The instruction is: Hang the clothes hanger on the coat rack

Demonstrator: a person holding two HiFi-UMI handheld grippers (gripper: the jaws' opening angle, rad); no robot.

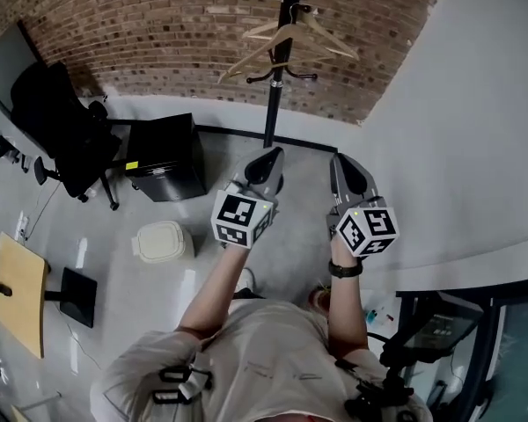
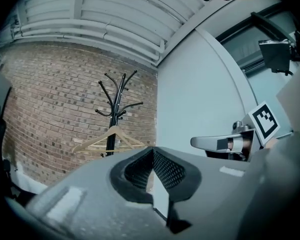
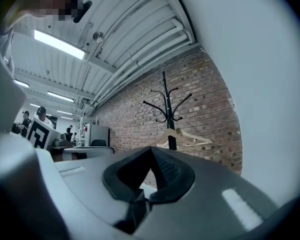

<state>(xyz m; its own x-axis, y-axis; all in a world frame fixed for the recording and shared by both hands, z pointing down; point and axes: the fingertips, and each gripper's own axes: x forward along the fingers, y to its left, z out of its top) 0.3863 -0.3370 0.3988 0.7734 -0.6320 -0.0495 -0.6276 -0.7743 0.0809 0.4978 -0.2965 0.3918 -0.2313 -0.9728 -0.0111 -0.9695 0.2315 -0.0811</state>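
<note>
**Hanger on the rack, both tongs empty: check the seat, keep clear**

- Coat rack [image 1: 271,104]: black pole with curved arms, top centre of the head view, against the brick wall [image 1: 158,33].
- Clothes hanger [image 1: 286,40]: pale wood, hangs from an upper arm close to the pole. A second wooden shape seems to overlap it on the right; I cannot tell if that is another hanger. No garment on it.
- Left gripper [image 1: 267,161]: jaws closed pad to pad, nothing between them. It sits mid-frame, below the rack and well apart from it.
- Right gripper [image 1: 346,172]: jaws also pressed together and empty, just right of the left one and pointing the same way, near the white wall [image 1: 475,104].
- Neither tool touches hanger or rack.

Judgement: the hanging itself looks done, so the step in hand is a check and a clean exit.

How to do it well:
- Confirm the hook sits fully over the arm, not perched on the tip. Both gripper views show the hanger low on the pole, but the hook is too small to read, so a closer look with one tool is worth it.
- Approach from the front, level, with jaws closed, so no pad snags the shoulder bar.
- Keep off the pole; a nudge could set the hanger swinging and walk the hook off its arm.
- If the hook needs reseating, grip the neck rather than a shoulder so the hanger does not tip.
</note>
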